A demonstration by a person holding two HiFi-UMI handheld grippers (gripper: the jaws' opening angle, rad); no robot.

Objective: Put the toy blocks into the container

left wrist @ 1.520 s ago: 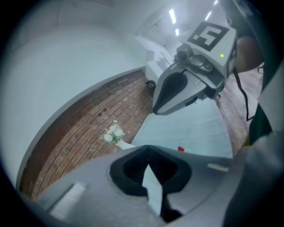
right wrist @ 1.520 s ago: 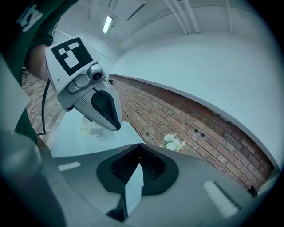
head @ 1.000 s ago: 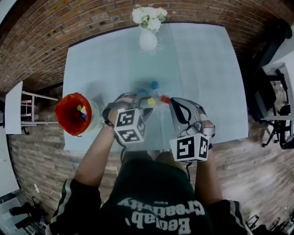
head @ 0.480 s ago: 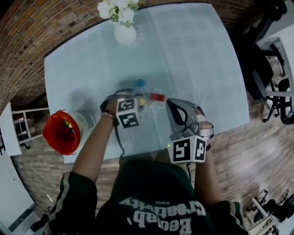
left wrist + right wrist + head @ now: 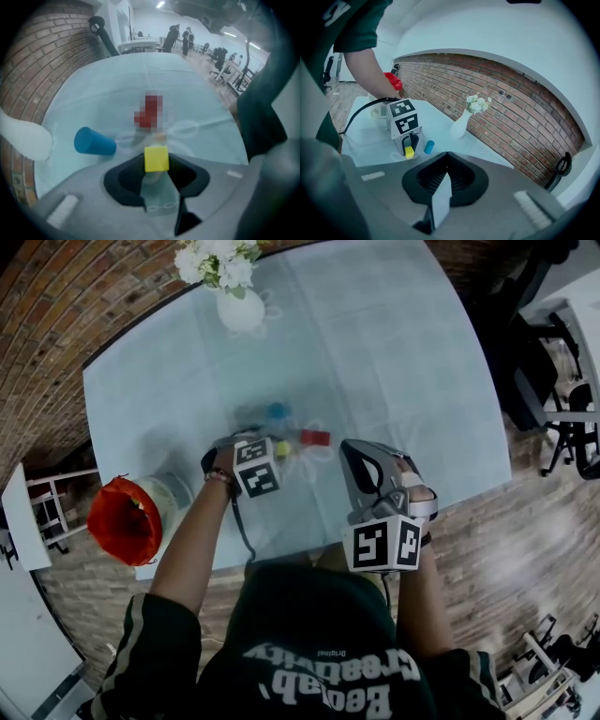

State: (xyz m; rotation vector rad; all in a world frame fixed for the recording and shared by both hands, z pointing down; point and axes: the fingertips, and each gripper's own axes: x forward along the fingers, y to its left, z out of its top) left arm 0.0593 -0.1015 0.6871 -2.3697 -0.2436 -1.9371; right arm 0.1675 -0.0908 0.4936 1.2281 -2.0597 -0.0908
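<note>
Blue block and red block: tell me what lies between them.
Nothing: only bare tablecloth separates the blue block and red block, clearest in the left gripper view.

On the table [image 5: 394, 352], cylinder [image 5: 277, 412] behind cube [image 5: 156, 159], container [image 5: 125, 519] at the left edge, vase [image 5: 240, 307] far behind

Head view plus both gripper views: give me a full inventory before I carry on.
Table: one, pale blue cover, beneath everything.
Vase with flowers: one, white, table's far edge.
Container: one, red, table's near-left corner.
Blue block: one, blue, lying on its side mid-table.
Red block: one, red, right of the blue one.
Yellow block: one, yellow, between the left gripper fingers.
Left gripper: one, grey; fingers have just been closing onto the yellow block.
Right gripper: one, grey; fingers together, empty.
</note>
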